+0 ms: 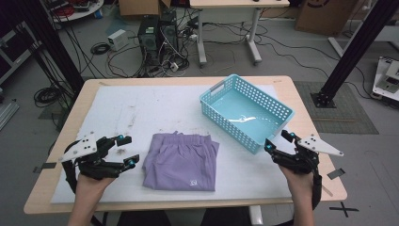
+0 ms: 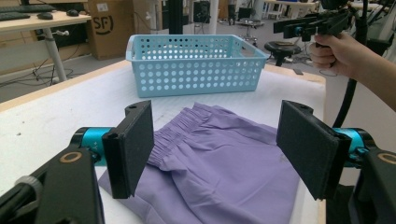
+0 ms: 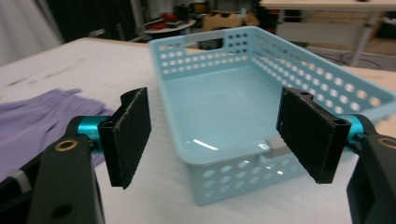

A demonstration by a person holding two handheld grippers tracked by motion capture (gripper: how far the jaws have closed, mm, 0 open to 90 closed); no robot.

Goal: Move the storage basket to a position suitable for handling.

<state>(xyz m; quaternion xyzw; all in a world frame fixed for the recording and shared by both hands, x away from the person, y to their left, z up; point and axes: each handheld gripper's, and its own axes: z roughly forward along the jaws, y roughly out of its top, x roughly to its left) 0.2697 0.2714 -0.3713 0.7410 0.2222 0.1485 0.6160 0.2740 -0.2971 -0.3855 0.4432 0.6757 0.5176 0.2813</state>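
Observation:
Folded purple shorts (image 1: 181, 161) lie on the white mat near the table's front, also seen as purple shorts (image 2: 224, 163) and purple shorts (image 3: 32, 121). A light blue perforated basket (image 1: 277, 110) stands empty at the back right, its wall (image 2: 196, 74) and rim (image 3: 224, 161) close in the gripper views. My left gripper (image 1: 128, 150) rests open just left of the shorts, its jaws wide with nothing between the pads. My right gripper (image 1: 278, 140) hovers open at the basket's near right corner, pointing toward it. In the left gripper view the right gripper (image 2: 308, 25) shows in a hand.
A white mat (image 1: 141, 108) covers most of the wooden table (image 1: 301, 101). Beyond the table are computer towers (image 1: 157, 33), tangled cables and a second desk (image 1: 230, 28). Black frame posts (image 1: 362, 42) stand at both sides.

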